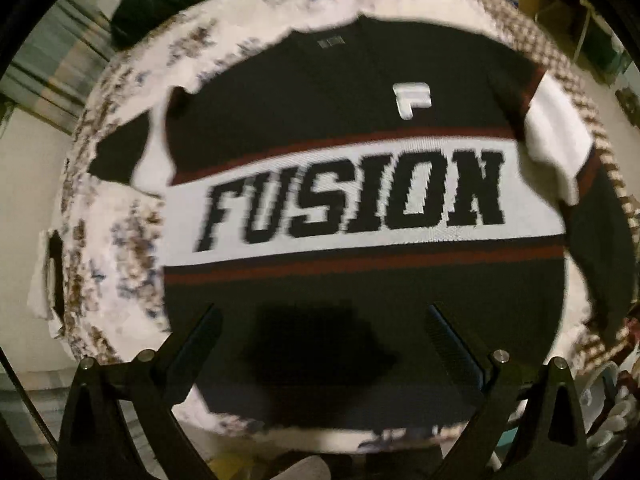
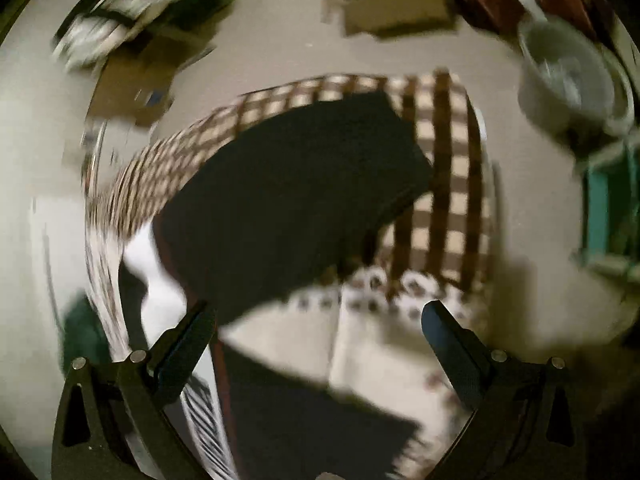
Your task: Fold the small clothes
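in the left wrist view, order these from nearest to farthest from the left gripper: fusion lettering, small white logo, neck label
From the left gripper, open over the hem:
1. FUSION lettering, on the white band, mid-chest.
2. Small white logo, above the band, slightly right.
3. Neck label, at the collar, the sweater's far edge.

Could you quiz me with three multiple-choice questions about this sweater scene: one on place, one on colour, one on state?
1. The sweater lies on:
A. a patterned cloth
B. a bare floor
C. a chair

2. The band behind FUSION is:
A. yellow
B. white
C. green

3. The left gripper is:
A. shut on a sleeve
B. open, empty
C. out of view

Answers: 1 A, the patterned cloth surrounds it; 2 B, dark letters sit on white; 3 B, its fingers stand apart over the hem.
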`<action>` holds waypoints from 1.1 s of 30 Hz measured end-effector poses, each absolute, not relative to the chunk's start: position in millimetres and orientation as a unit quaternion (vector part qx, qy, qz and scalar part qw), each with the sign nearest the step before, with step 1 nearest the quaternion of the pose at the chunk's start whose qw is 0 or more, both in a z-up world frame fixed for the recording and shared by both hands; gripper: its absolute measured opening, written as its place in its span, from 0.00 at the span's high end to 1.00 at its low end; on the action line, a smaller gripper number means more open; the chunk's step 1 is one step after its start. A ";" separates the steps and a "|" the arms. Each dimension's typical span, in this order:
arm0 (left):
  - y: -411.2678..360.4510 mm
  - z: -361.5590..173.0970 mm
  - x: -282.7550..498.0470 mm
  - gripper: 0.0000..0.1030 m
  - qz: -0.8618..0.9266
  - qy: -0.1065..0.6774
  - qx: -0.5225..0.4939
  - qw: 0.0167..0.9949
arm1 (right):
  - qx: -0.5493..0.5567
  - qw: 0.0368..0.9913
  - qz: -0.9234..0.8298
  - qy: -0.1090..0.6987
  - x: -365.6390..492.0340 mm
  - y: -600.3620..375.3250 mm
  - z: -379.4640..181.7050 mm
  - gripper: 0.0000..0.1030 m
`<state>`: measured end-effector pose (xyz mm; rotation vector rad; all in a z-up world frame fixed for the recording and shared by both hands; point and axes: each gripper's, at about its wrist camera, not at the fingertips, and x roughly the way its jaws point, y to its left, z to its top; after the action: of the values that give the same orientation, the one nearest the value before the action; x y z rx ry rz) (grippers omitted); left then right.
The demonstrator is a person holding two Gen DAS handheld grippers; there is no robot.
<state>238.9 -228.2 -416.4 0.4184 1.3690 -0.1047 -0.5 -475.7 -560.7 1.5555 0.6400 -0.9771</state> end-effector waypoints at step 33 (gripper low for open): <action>-186.1 -508.4 309.1 0.00 0.000 0.637 0.089 0.765 | 0.499 0.709 -0.458 0.197 81.4 -635.0 -469.5 0.85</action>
<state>309.1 -186.1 -508.4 0.1932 1.3850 0.0009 81.4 -635.0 -469.5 1.1078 0.4376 -1.0167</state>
